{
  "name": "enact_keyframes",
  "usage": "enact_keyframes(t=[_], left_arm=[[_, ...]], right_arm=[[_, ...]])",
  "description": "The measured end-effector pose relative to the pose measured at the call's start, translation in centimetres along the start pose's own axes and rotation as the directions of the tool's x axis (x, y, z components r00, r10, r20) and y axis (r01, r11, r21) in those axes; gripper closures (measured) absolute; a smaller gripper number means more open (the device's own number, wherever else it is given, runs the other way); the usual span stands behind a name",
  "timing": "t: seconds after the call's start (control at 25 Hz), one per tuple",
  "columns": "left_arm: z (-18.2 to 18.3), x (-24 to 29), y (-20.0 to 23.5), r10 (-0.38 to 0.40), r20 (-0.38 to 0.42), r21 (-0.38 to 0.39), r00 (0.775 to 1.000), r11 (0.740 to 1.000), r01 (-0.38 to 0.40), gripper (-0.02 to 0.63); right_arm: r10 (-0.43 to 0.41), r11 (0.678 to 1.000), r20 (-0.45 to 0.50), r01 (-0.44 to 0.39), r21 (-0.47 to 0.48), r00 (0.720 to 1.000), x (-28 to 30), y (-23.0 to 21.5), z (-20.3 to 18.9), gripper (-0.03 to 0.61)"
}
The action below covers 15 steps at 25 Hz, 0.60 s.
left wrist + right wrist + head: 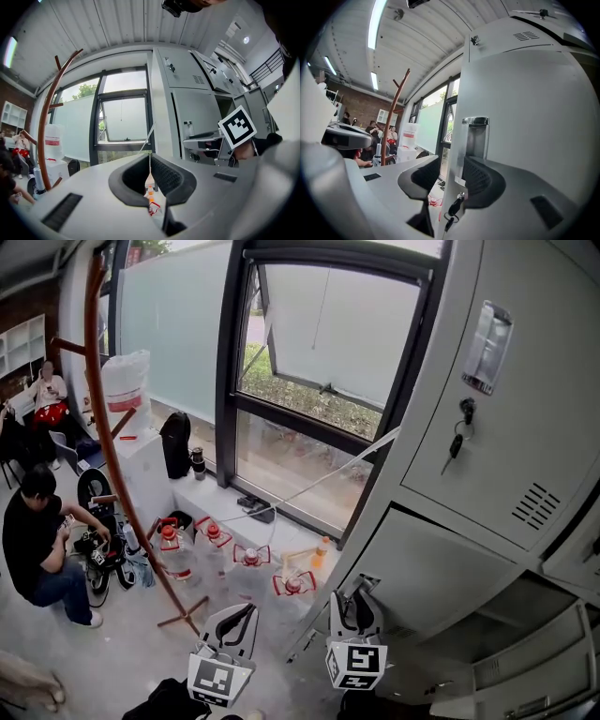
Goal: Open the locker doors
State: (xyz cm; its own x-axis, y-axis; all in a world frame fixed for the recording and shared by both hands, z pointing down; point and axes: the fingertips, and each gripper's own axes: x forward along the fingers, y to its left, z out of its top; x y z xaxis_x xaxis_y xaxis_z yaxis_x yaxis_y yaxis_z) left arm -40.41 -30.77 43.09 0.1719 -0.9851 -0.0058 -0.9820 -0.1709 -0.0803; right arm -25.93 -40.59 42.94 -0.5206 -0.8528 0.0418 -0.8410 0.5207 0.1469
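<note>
Grey steel lockers (448,324) fill the right of the head view, where the upper door (506,427) sits closed and the lower door (422,568) stands swung out toward the window (309,362). The left gripper (246,610) and right gripper (359,589) are held low in the frame, the right one at that door's free edge. In the left gripper view the jaws are pressed together on nothing and aim past the lockers at the window, with the right gripper off to the side. In the right gripper view the jaws are spread and straddle the lower door's free edge, level with the foot of its recessed handle (476,136), with a key (454,208) hanging in the gap between them; neither pad looks to be pressing. The door's long axis runs upright, its free edge points at the camera and its face angles away to the right. The step in hand appears to be swinging this door wider. That is probably best done by pushing along the hinge's arc with a pad flat on the sheet, clear of the dangling key.
</note>
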Motion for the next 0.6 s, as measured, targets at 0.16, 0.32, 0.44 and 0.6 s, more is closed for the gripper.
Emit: enact_keyframes(t=[0.16, 0.32, 0.44, 0.6], left_arm=[[-0.6, -0.7, 0.5, -0.015, -0.039, -0.002, 0.999, 1.0, 0.015, 0.586], [-0.8, -1.1, 0.6, -0.037, -0.031, -0.01, 0.999, 0.999, 0.036, 0.586], [-0.9, -1.2, 0.2, -0.059, -0.03, -0.012, 0.998, 0.998, 0.059, 0.586], [-1.0, -1.3, -0.4, -0.08, -0.027, -0.024, 0.996, 0.997, 0.08, 0.586]], right_arm=[[-0.026, 1.0, -0.006, 0.026, -0.003, 1.0, -0.8, 0.3, 0.0, 0.425], [-0.046, 0.999, -0.012, 0.045, -0.01, 0.999, -1.9, 1.0, 0.0, 0.436], [-0.061, 0.998, -0.013, 0.061, -0.012, 0.998, -2.8, 1.5, 0.1, 0.445], [-0.069, 0.998, -0.017, 0.069, -0.009, 0.997, -4.2, 1.9, 0.1, 0.46]])
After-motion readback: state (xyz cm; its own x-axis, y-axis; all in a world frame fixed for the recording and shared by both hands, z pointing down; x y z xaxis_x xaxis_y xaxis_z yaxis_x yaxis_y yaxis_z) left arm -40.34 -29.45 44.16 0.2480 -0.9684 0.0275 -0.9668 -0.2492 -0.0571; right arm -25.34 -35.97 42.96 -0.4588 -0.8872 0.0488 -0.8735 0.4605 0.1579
